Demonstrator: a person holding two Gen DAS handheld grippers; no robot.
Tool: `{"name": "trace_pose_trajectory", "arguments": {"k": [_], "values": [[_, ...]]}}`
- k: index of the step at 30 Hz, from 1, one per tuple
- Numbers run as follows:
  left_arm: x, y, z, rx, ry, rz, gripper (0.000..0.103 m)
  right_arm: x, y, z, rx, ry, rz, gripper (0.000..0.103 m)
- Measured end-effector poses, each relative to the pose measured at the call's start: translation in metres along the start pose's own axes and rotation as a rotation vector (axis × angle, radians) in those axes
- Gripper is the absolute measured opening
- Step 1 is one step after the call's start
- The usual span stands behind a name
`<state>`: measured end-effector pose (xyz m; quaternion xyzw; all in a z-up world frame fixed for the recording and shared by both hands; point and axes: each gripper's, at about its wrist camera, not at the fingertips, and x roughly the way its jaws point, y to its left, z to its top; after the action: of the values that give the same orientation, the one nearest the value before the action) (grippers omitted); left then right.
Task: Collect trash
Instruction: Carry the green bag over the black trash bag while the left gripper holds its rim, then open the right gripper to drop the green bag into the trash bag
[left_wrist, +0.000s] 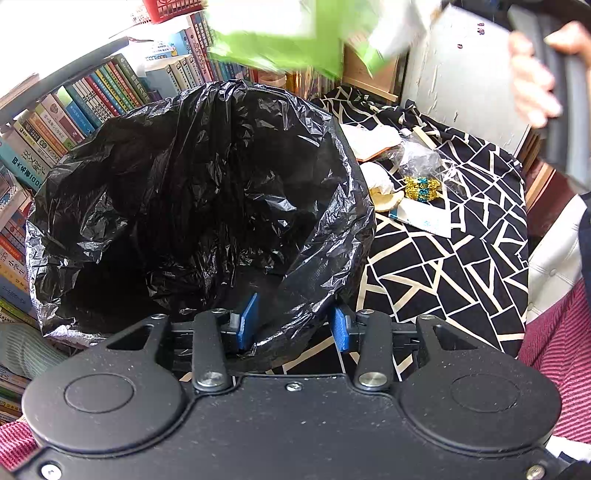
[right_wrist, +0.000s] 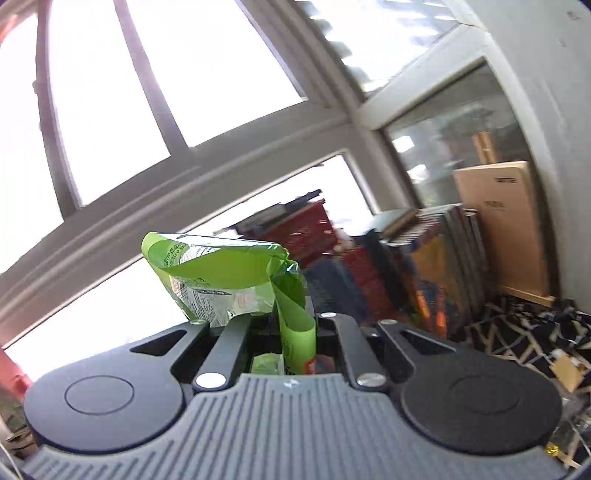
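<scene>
Left wrist view: the left gripper (left_wrist: 291, 325) pinched the near rim of the black trash bag (left_wrist: 199, 206) between its blue pads (left_wrist: 246, 322), one pad inside the bag's mouth and the other outside it, holding the mouth open. The bag stood at the edge of the bench (left_wrist: 454, 280), which was covered by a black cloth with cream lines. To the right of the bag, loose trash lay on the cloth: a crumpled white tissue (left_wrist: 378, 179), a clear plastic bag (left_wrist: 421, 155), a gold-and-blue wrapper (left_wrist: 421, 188) and a flat white packet (left_wrist: 421, 219). Behind and to the left of the bag stood rows of books (left_wrist: 74, 110). Above the bag's far rim, a green wrapper (left_wrist: 280, 40) appeared blurred at the top of the view; a person's hand (left_wrist: 535, 74) gripped a dark handle at the upper right.

Right wrist view: the right gripper (right_wrist: 284, 325) had its jaws pressed together on the green wrapper (right_wrist: 221, 277), which rose crumpled from between them, with a strip hanging down into the gap. Beyond the wrapper were a window (right_wrist: 166, 74), stacked books (right_wrist: 424, 258) and a brown board (right_wrist: 506, 221) leaning against the wall.
</scene>
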<state>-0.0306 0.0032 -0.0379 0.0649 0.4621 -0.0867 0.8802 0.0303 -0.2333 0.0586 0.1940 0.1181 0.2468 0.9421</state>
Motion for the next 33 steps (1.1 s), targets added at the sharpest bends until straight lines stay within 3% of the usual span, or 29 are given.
{"name": "trace_pose_trajectory", "arguments": {"k": [3,6,10,18,23,31,32,33], "values": [[0.001,-0.001,0.0,0.003,0.002,0.006,0.04,0.005,0.015,-0.001,0.007,0.057,0.139,0.009],[0.002,-0.002,0.001,0.003,0.003,0.009,0.04,0.022,0.029,-0.014,-0.008,0.174,0.197,0.01],[0.002,-0.003,0.0,0.003,0.004,0.009,0.04,0.051,0.05,-0.035,-0.102,0.381,0.122,0.01],[0.002,-0.002,0.0,0.0,0.006,0.008,0.041,0.12,0.091,-0.074,-0.239,0.76,0.053,0.011],[0.003,-0.003,0.0,0.001,0.008,0.013,0.041,0.161,0.094,-0.111,-0.216,0.981,-0.006,0.013],[0.003,-0.003,0.001,-0.001,0.007,0.011,0.041,0.189,0.097,-0.151,-0.257,1.141,-0.067,0.025],[0.003,-0.003,0.001,-0.001,0.007,0.01,0.041,0.19,0.095,-0.154,-0.255,1.151,-0.072,0.043],[0.003,-0.003,0.001,-0.001,0.007,0.011,0.041,0.193,0.095,-0.157,-0.252,1.161,-0.074,0.046]]}}
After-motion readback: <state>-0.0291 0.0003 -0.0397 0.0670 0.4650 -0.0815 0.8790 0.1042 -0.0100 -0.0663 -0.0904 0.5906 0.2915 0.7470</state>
